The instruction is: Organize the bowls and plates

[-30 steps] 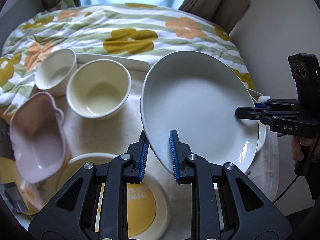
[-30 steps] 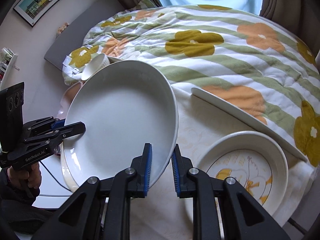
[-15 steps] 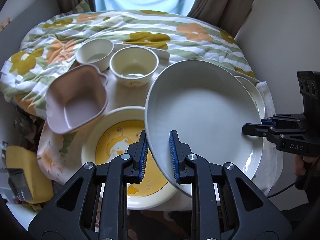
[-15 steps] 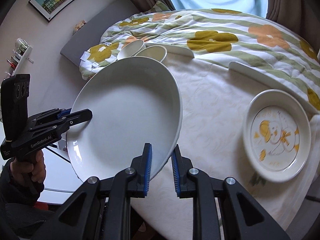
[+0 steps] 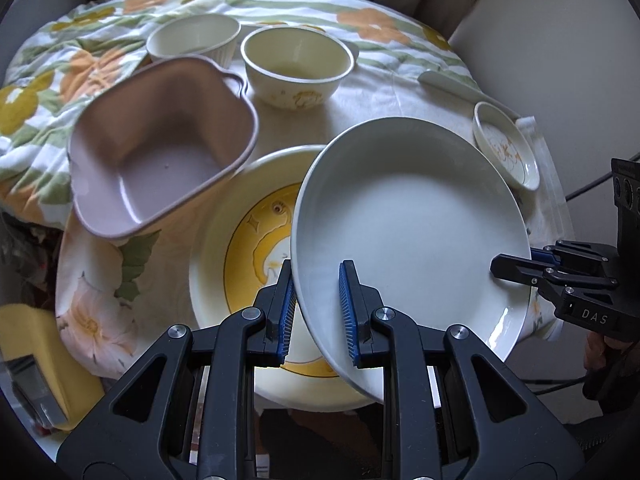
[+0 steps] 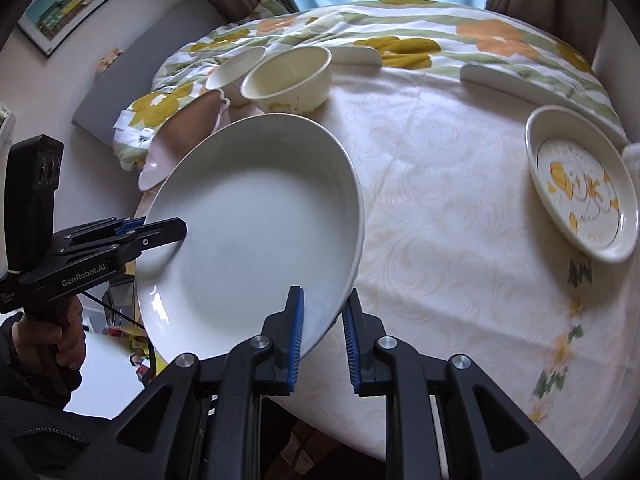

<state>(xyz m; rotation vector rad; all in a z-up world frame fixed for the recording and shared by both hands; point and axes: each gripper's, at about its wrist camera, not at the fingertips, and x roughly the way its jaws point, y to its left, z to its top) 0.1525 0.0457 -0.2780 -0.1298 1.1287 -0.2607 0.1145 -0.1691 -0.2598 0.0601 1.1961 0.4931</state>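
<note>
The round bench (image 6: 460, 216) under its cream damask cloth carried everything, with a flowered green-striped quilt (image 6: 400, 28) bunched along its far side. Above the near edge hung a large, plain white, glossy ceramic plate (image 5: 408, 224), shallow-welled and tilted, held off the cloth from opposite rims. The left hand-held gripper (image 5: 318, 312) pinched the plate's near rim between its blue pads, and the right hand-held gripper (image 6: 323, 336) clamped the opposite rim the same way.

The left wrist view alone showed what lay beneath: a cream dinner plate with a yellow cartoon print (image 5: 244, 264), partly covered by the white plate. It also gave the full outline of the mauve heart-shaped dish (image 5: 160, 148), of which the right wrist view showed only an edge. The cream round bowl (image 5: 296, 68) and the ribbed white cup (image 5: 196, 40) stood beyond. The small cream saucer with orange drawing (image 6: 580, 184) appeared whole in the right wrist view, well apart from the rest.
</note>
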